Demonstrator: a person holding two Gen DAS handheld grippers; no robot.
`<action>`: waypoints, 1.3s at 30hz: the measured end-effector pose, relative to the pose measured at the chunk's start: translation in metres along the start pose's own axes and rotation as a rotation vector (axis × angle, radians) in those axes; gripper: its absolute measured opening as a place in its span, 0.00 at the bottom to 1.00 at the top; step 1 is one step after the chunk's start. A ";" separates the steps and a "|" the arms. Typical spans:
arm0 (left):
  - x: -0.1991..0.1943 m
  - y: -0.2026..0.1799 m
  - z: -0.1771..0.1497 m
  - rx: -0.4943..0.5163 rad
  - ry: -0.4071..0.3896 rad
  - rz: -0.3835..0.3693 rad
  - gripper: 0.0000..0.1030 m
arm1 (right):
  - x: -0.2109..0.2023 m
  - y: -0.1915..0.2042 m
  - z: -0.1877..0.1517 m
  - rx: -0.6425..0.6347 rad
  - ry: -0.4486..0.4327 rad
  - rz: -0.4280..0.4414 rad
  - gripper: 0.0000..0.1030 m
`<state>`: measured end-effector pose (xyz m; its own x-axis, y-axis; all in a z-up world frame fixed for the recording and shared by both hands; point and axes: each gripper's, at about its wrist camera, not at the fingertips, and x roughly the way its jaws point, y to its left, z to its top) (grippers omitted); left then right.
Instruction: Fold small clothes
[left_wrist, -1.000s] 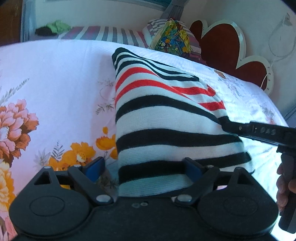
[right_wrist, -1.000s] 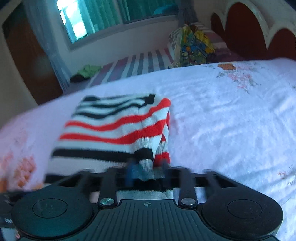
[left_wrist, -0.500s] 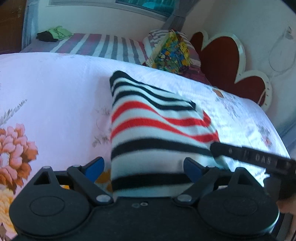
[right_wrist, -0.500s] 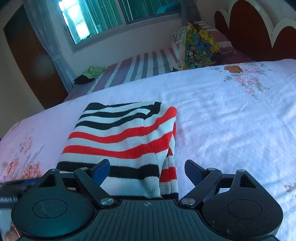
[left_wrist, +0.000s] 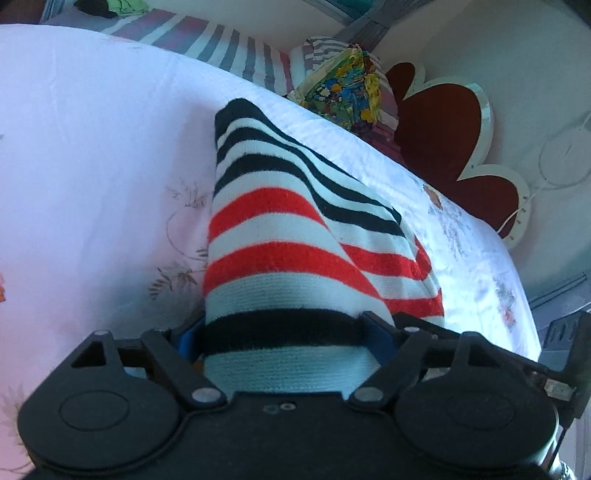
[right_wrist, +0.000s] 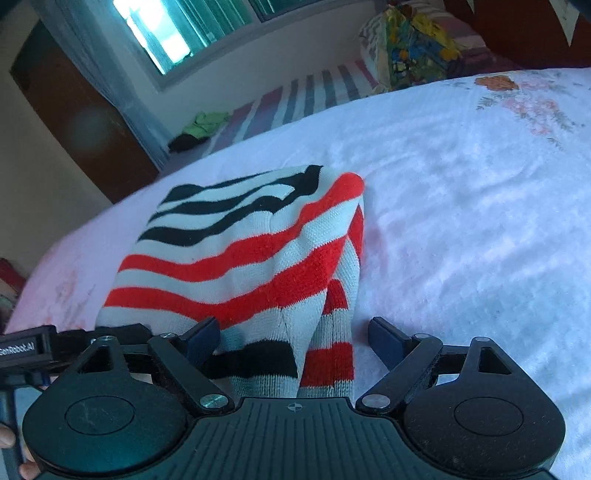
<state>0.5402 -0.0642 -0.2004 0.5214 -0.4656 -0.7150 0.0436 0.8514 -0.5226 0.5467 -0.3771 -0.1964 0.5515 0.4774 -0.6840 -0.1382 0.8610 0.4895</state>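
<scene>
Fingers (left_wrist: 186, 338) of the left gripper (left_wrist: 282, 332) stand wide on either side of the near hem of the striped garment (left_wrist: 280, 236). The jaws have just been closing, with the knit between them. The blue pads sit right at the cloth, but I cannot see them pinching it yet, so I read this gripper as not yet holding. The right gripper (right_wrist: 291, 332) is spread too, its jaws having just been opening. Its left pad touches the near right corner of the garment (right_wrist: 236, 251) while its right pad stands clear over the bed sheet (right_wrist: 461, 206).

The garment lies flat and already folded on the sheet, with a doubled edge along its right side. It starts directly at both sets of fingertips and runs away from them toward the far side of the bed. Its long axis points along the fingers, and the black, white and red stripes run crosswise. Both hands are at the same near edge, left at the left part and right at the right corner, so neither is clearly nearer.

The next fold, I judge, depends on both grippers pinching this near hem and carrying it forward along that axis onto the far end.

Only one piece of writing is legible, in the right wrist view: "GenRobot.AI" on the left gripper's side bar (right_wrist: 18, 349), its first letter cut by the frame edge. No label shows on the garment
</scene>
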 end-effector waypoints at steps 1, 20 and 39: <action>0.000 0.000 0.000 0.001 -0.001 -0.002 0.79 | 0.000 0.001 0.000 -0.003 0.002 0.011 0.75; -0.115 0.033 0.015 -0.011 -0.167 0.005 0.62 | -0.043 0.114 0.015 0.005 -0.098 0.277 0.33; -0.232 0.290 0.054 0.036 -0.253 0.201 0.63 | 0.136 0.384 -0.036 -0.072 -0.015 0.258 0.33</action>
<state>0.4781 0.3037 -0.1609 0.7176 -0.2168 -0.6619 -0.0538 0.9302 -0.3630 0.5391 0.0243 -0.1210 0.5025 0.6805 -0.5333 -0.3338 0.7217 0.6064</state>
